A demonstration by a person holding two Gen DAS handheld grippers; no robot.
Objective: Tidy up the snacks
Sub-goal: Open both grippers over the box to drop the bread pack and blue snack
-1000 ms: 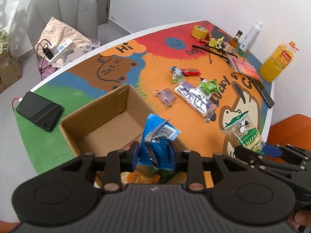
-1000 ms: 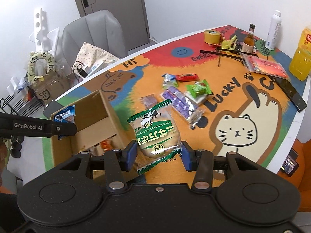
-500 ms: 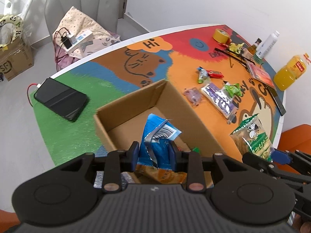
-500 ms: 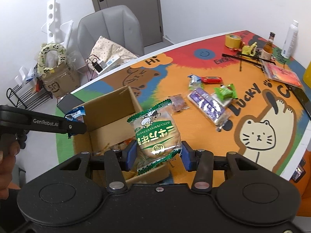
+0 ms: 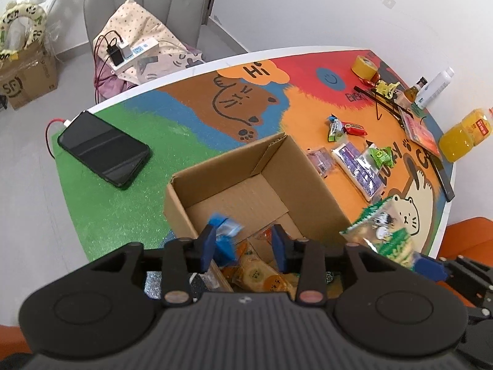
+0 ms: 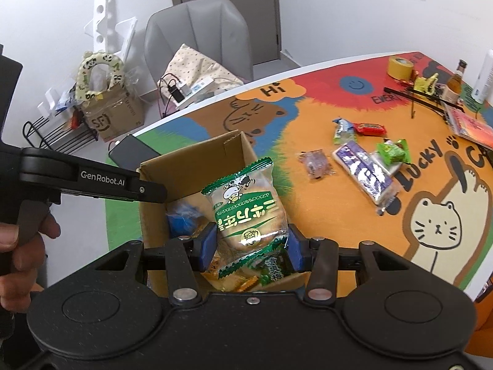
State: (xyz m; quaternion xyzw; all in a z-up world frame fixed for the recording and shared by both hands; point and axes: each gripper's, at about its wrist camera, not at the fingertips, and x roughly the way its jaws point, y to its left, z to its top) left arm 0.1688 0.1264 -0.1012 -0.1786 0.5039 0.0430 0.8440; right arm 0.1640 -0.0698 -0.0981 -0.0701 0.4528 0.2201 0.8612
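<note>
Cardboard box (image 5: 252, 166) lay directly below both grippers: the left gripper (image 5: 243, 246), jaws just widened, released its blue packet (image 5: 223, 236), while the right gripper (image 6: 251, 246) clamped the green bun packet (image 6: 246, 206).

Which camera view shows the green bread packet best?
The right wrist view: the green bread packet faces the camera whole, between the right gripper pads. The left wrist view shows it small, at an angle.
</note>
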